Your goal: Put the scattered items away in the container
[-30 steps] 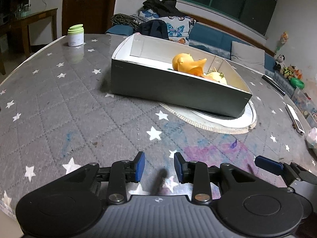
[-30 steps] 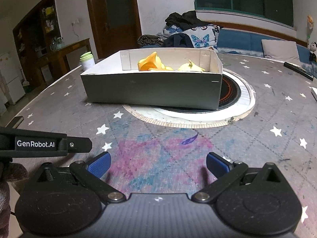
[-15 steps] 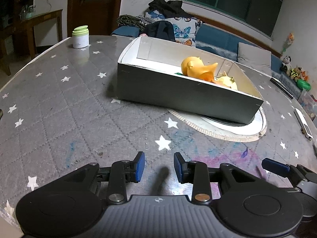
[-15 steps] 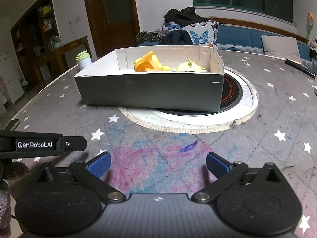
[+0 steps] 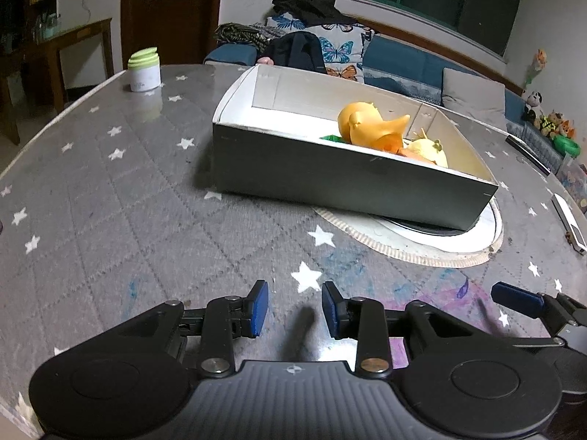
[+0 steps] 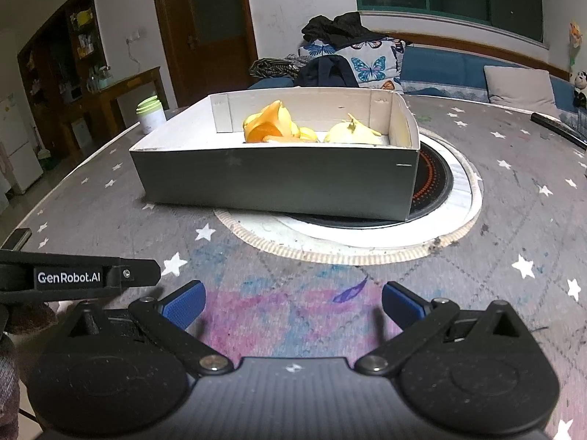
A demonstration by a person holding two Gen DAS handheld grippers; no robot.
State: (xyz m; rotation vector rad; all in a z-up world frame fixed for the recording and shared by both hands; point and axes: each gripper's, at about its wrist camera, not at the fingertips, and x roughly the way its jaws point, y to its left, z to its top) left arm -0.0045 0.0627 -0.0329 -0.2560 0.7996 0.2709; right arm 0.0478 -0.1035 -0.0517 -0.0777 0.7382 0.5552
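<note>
Left hand-held gripper (image 5: 294, 311): blue pads close together with a narrow gap, nothing between them. It sits low over the desk (image 5: 110, 220), well short of the box.

Right hand-held gripper (image 6: 292, 302): blue pads spread wide, empty, above the pink-purple stained patch of the star-print cover. In the left wrist view one of its blue pads shows at the lower right edge; in the right wrist view the left unit's black body with the "GenRobot.AI" label (image 6: 68, 277) shows at the left edge.

Container: open cardboard box (image 5: 330, 176), grey outside, white inside, sitting mid-desk. One end rests on the round white mat (image 5: 422, 245) and overlaps the black circular hob (image 6: 433, 179) set in it.

Items in the box, all toward the far right end:
- orange duck-shaped toy (image 5: 367, 126), against the back wall
- pale yellow round item with a small stem (image 5: 427, 148), just beside the duck, touching or nearly so
- a bit of green (image 5: 332, 138) at the duck's base, too hidden to identify

Elsewhere on the desk:
- white jar with a green lid (image 5: 144, 70), far left edge, well apart from the box
- dark remote-like bar (image 6: 554, 126) at the far right
- flat white device (image 5: 568, 220) at the right edge

Behind the desk: blue sofa with butterfly cushions (image 6: 367, 66) and dark clothes piled on it.
</note>
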